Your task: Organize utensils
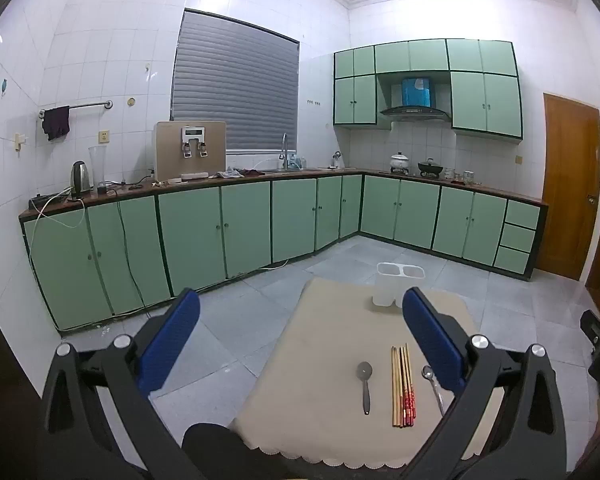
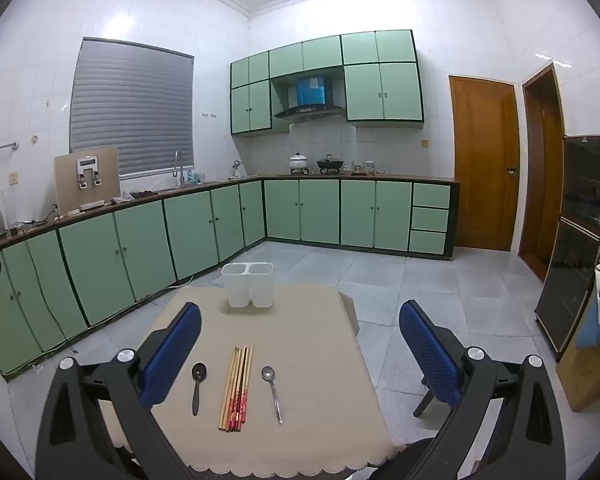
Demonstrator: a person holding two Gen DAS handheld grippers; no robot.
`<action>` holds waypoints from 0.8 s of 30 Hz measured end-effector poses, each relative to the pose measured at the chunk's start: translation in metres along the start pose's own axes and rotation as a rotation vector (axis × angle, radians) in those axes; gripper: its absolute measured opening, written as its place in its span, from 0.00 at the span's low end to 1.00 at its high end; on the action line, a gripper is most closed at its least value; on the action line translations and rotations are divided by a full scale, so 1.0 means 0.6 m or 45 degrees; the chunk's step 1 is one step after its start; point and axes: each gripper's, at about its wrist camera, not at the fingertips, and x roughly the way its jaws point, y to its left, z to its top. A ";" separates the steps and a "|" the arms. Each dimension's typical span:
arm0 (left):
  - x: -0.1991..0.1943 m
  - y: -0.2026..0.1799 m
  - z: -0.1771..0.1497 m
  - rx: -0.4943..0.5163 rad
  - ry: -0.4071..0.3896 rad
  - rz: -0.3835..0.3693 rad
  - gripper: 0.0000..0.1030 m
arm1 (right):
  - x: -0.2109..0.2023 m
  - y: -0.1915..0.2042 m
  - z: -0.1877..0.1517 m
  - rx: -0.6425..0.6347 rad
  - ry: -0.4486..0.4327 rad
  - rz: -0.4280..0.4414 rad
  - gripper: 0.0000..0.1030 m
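A: How do the grippers stand?
B: The left gripper (image 1: 300, 320) and right gripper (image 2: 300, 320) are both spread wide, empty, tilted slightly down over the beige tablecloth (image 2: 312, 320).
A: And the utensils?
B: Low centre of the right view: black spoon (image 2: 198, 386), chopsticks (image 2: 237, 388), metal spoon (image 2: 272, 392), long axes running up-frame, bowls toward the white holder (image 2: 247, 284) above.

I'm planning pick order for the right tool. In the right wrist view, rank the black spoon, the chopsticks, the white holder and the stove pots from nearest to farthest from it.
1. Black spoon and chopsticks: side by side on the near cloth, left of the right tool; too close to call.
2. White holder: at the table's far edge.
3. Stove pots: on the far counter.
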 end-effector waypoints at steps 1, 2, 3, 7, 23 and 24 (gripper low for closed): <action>0.000 0.000 0.000 0.004 0.003 -0.002 0.95 | -0.002 0.000 0.000 -0.006 -0.018 -0.001 0.94; 0.000 0.000 0.000 -0.004 0.000 -0.004 0.95 | -0.001 0.000 0.000 -0.006 -0.015 -0.002 0.94; 0.000 0.000 0.000 -0.005 0.000 -0.005 0.95 | -0.001 -0.001 0.000 -0.004 -0.012 -0.002 0.94; 0.000 -0.002 -0.002 0.005 0.005 -0.012 0.95 | 0.000 -0.001 -0.001 0.000 0.004 -0.011 0.94; 0.013 0.015 -0.010 0.012 0.030 -0.030 0.95 | -0.001 0.007 0.009 0.003 -0.005 -0.035 0.94; 0.014 0.013 -0.010 0.014 0.030 -0.031 0.95 | -0.001 0.008 0.009 0.005 -0.007 -0.036 0.94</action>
